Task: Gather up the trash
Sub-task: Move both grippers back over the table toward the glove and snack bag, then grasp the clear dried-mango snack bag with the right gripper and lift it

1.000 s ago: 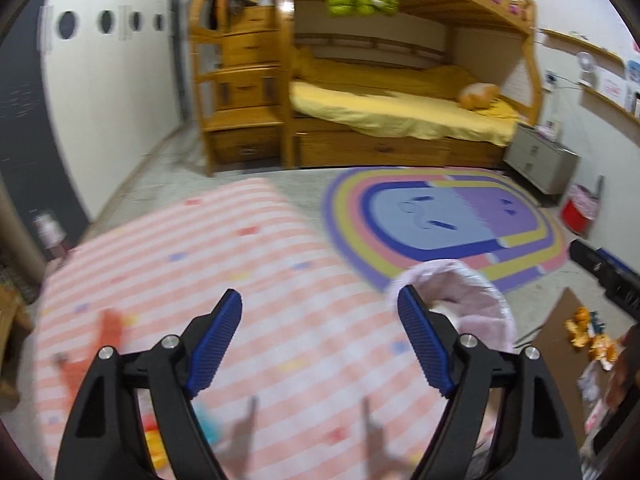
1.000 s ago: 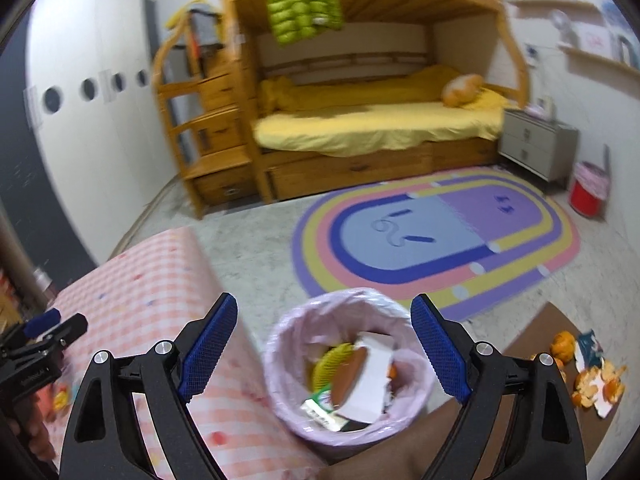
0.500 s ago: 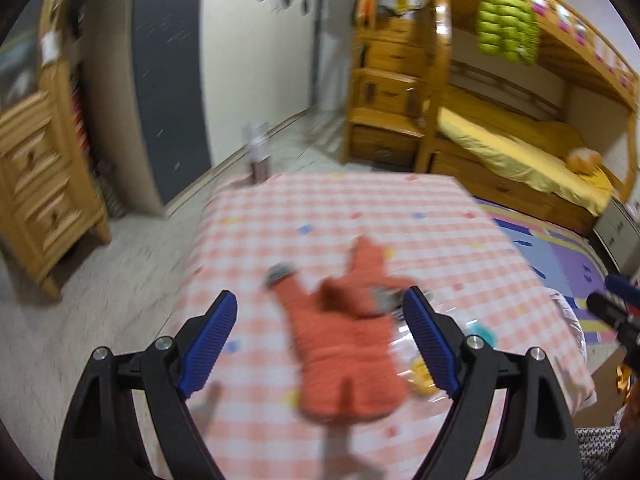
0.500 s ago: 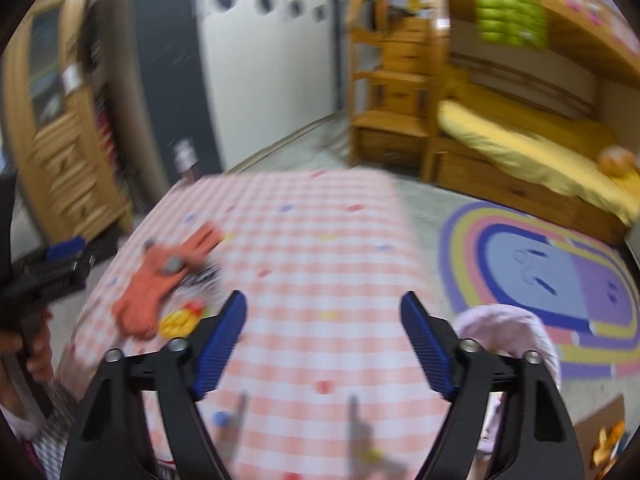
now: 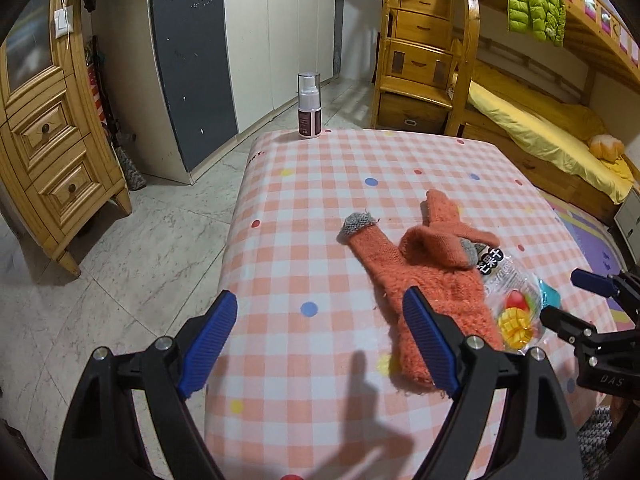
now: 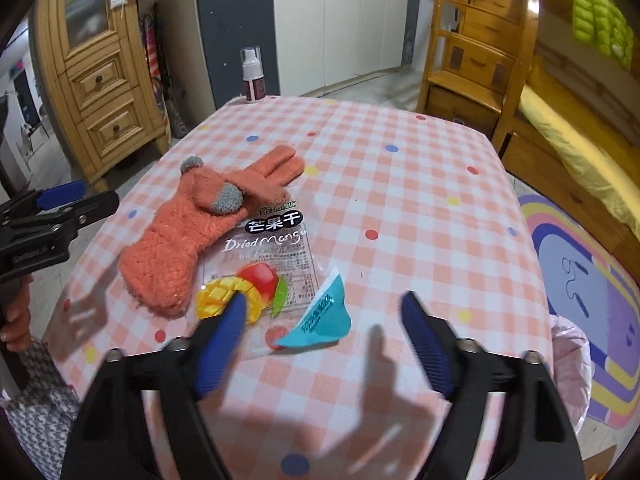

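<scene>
Your right gripper [image 6: 324,334] hangs low over the near edge of the bench [image 6: 420,184] covered in pink-and-white checked cloth, its blue-padded fingers [image 6: 424,344] spread wide and holding nothing, which looks like a line-up on the trash just ahead. The clear plastic dried-mango snack bag [image 6: 272,256] lies flat on the cloth, its long axis running from the near edge away from you, the printed black label at the far end and the mango picture at the near end, right by your left-hand pad. Its far-left corner is tucked under the fuzzy orange knitted glove [image 6: 200,224], so a straight lift would likely drag the glove along. A small torn teal wrapper piece [image 6: 320,316] sits touching the bag's near right corner, its pointed tip aimed away from you; it lies between your pads and is probably the easier first pick. Your left gripper [image 5: 316,344] waits over the bench's left side, fingers likewise wide apart and empty, beside the glove's cuff. The pink-lined trash bin [image 6: 570,364] stands on the floor just off the bench's right edge.
</scene>
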`<state>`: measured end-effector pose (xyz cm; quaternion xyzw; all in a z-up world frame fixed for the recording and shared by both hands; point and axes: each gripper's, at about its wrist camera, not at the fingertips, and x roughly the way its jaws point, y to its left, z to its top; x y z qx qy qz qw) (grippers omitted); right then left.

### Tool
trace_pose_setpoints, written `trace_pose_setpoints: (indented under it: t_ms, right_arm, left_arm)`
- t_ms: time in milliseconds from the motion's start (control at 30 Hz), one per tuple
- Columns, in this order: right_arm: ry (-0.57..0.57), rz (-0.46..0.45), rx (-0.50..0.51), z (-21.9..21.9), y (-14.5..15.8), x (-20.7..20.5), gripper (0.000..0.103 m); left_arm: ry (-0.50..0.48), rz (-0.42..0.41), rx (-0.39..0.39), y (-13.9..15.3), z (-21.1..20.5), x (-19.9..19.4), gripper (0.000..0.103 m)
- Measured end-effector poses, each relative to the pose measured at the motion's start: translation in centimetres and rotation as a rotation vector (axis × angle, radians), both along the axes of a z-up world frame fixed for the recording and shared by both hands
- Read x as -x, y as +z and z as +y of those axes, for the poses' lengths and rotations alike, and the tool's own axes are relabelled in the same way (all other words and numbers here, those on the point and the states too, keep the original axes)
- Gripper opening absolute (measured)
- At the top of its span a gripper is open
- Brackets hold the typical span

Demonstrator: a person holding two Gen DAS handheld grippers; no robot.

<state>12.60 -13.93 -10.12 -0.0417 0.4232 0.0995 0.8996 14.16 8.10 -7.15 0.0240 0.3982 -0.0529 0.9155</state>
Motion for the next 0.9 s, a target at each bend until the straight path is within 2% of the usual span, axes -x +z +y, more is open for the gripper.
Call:
trace_pose_setpoints:
  t_ms: [133,233,400,433,467,567,600,667,767,900]
  right_arm:
    - [0.023,0.032,-0.038,0.4,-0.9,-1.0,0.085]
    - [0.031,0.067,-0.026,0.8,-1.8,-1.5,0.087]
    - [0.027,0.069,-0.016,0.9,-2.0,-0.9,0.086]
    - [0.031,0.069,-0.007,1.0,-2.0,-0.8,0.082]
    - [0.037,0.062,0.001,1.1,-1.8,-0.5,0.069]
    - [0.031,0.058,-0.011,0.8,-1.5,-0.3,0.041]
    - [0.020,0.054,-0.010,0.5,-1.4,-0.2,0.036]
    - [0.012,0.052,-0.023,0.1,-1.2,-0.1,0.008]
    - [0.003,0.030,-0.089,-1.0,-0.4,0.2,0.006]
    - [-0.029,-0.026,-0.092,-2.1,0.9,0.8,0.004]
  left_arm:
    - [0.011,0.008,-0.018,-0.2,-0.4,-0.5,0.082]
    - [0.013,0.019,-0.032,-0.6,-0.8,-0.7,0.082]
    - [0.011,0.037,-0.056,-1.2,-1.2,-0.9,0.082]
    - [0.011,0.041,-0.057,-1.3,-1.3,-0.9,0.082]
    - [0.010,0.042,-0.059,-1.3,-1.4,-0.8,0.082]
    - [0.003,0.042,-0.064,-1.4,-1.7,-0.7,0.082]
    - [0.001,0.042,-0.066,-1.4,-1.8,-0.6,0.082]
    - [-0.004,0.043,-0.067,-1.5,-2.0,-0.6,0.082]
    - [-0.014,0.040,-0.058,-1.4,-2.2,-0.4,0.082]
    - [-0.035,0.037,-0.033,-1.1,-2.6,-0.1,0.082]
